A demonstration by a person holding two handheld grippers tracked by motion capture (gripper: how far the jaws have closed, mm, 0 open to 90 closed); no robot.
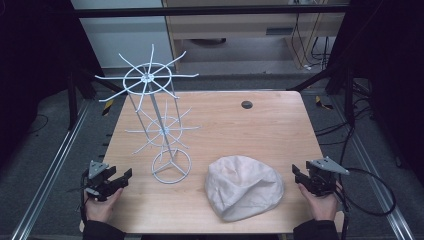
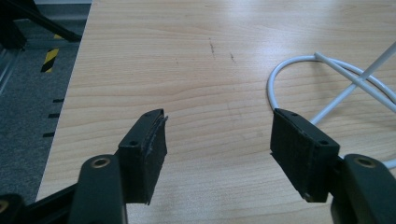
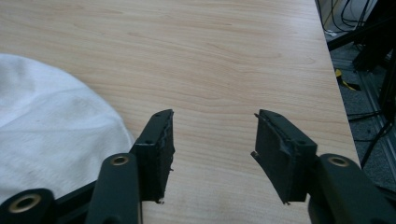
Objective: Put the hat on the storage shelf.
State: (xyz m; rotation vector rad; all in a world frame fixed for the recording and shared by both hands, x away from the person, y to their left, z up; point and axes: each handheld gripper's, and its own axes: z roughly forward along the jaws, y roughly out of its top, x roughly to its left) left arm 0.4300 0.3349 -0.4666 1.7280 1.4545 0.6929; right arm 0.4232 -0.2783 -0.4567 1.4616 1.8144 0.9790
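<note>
A cream cloth hat (image 1: pixel 244 186) lies crumpled on the wooden table (image 1: pixel 250 125), near the front and right of centre; its white edge (image 3: pixel 51 126) shows at the left in the right gripper view. A white wire rack (image 1: pixel 162 120) with two spoked tiers stands left of centre on a ring base (image 2: pixel 327 88). My left gripper (image 1: pixel 122 177) rests at the front left corner, open and empty, its jaws pointing toward the rack's base. My right gripper (image 1: pixel 297 175) is at the front right, just right of the hat, open with only bare table between its pads (image 3: pixel 161 149).
A small dark round hole cover (image 1: pixel 246 104) sits at the table's far side. Metal rails (image 1: pixel 55 165) run along both sides of the table, and cables (image 1: pixel 370 185) trail on the floor at the right. A grey floor drops off past the left edge (image 2: pixel 28 116).
</note>
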